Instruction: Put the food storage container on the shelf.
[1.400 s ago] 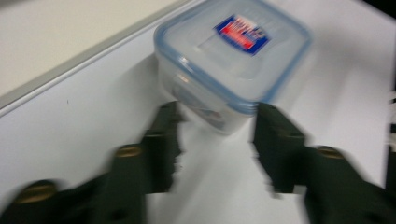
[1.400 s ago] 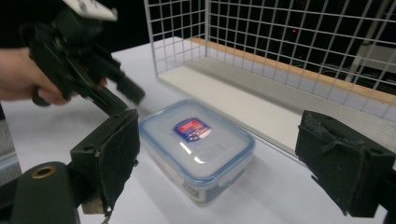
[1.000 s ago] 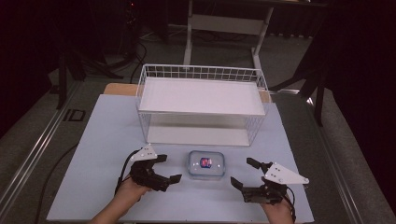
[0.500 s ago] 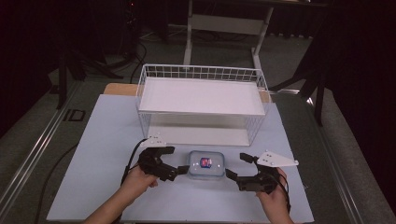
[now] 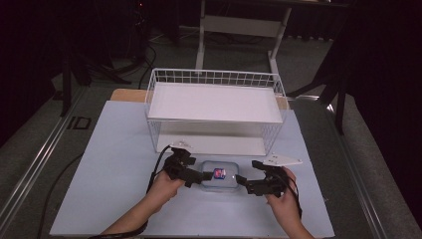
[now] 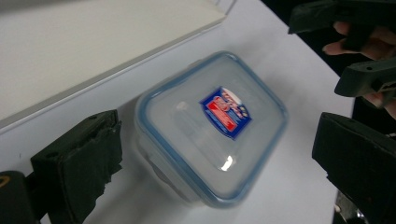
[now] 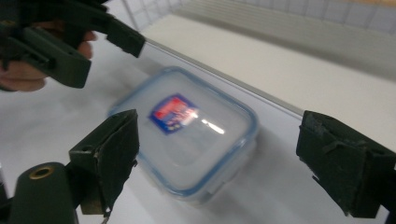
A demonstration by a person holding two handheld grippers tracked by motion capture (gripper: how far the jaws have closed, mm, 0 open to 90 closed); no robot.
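Clear lidded food container point(image 5: 218, 176), blue-rimmed with a red-and-blue label, is lying on the white table sheet point(image 5: 114, 164) just in front of the wire basket shelf point(image 5: 214, 102); its contents cannot be made out. Left gripper point(image 5: 191, 175) and right gripper point(image 5: 247, 182) are flanking it, jaws spread wide, gripping nothing.

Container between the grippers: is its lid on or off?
On. The container shows its blue-rimmed lid seated flat, label up. Whether its clips are latched, cannot tell.
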